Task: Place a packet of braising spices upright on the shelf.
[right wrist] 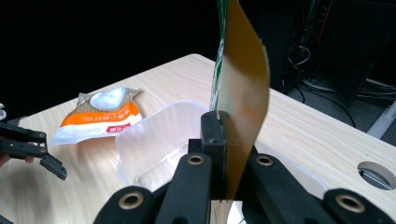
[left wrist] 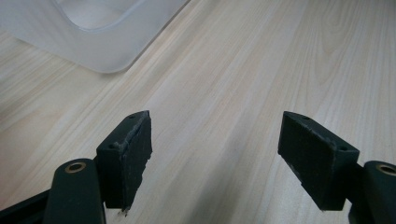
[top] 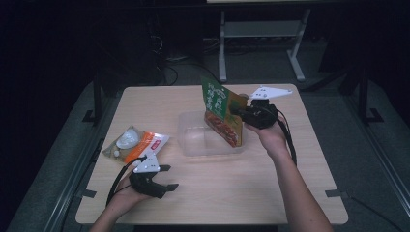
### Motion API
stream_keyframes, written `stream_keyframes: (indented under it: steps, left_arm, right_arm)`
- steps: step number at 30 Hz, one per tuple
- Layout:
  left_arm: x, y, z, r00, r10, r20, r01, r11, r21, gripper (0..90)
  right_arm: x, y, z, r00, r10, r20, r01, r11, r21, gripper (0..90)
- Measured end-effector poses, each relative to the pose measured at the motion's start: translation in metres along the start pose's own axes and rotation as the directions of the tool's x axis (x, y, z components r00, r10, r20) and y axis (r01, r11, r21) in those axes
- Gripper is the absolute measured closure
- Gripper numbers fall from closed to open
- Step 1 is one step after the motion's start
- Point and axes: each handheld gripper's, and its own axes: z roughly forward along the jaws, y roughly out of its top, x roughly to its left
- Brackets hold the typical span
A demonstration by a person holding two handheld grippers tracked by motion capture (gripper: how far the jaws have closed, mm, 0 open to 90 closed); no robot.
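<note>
Right now I'm working over the table (top: 212, 193), a pale wooden top with dark floor all around it. Near its middle sits the clear plastic tub (top: 193, 140), open side up and nothing in it that I can see yet. To the left of the tub, well apart from it, lies the orange and white packet (top: 135, 143), flat on the wood.

My right hand-held gripper (top: 237, 112) is clamped on the green and red pouch (top: 220, 113), pinching its back edge; in the right gripper view the pouch (right wrist: 243, 98) stands almost upright between the closed jaws and bows a little above them. From the high view its lower corner hangs over the right end of the tub, near or just inside the rim; I can't tell whether it touches.

My left hand-held gripper (top: 167, 178) rests low near the front left of the table, jaws spread and holding nothing, pointing toward the tub (left wrist: 98, 28).

My worry is the pouch's floppiness. If I let go while it stands this tall, I judge it could tip over the far rim and land half out. Pressing it down could also shove the light tub across the table, since nothing steadies it.
</note>
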Motion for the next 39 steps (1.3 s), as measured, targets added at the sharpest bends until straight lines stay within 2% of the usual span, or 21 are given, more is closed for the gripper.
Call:
stream_keyframes:
  steps: [28, 30, 39]
  left_arm:
    - [0.000, -0.001, 0.004, 0.9998, 0.000, 0.021, -0.001, 0.9994, 0.034, 25.5]
    - [0.001, -0.001, 0.004, 0.9998, 0.011, 0.018, -0.012, 0.9993, 0.035, 25.5]
    - [0.001, 0.000, 0.006, 0.9995, 0.016, 0.027, -0.017, 0.9989, 0.044, 25.5]
  right_arm:
    - [-0.006, -0.016, 0.013, 0.9997, 0.020, -0.015, -0.020, 0.999, 0.050, 90.0]
    - [-0.007, -0.018, 0.014, 0.9997, 0.021, -0.015, -0.020, 0.998, 0.060, 90.0]
    - [-0.007, -0.022, 0.016, 0.9997, 0.020, -0.011, -0.019, 0.997, 0.068, 89.7]
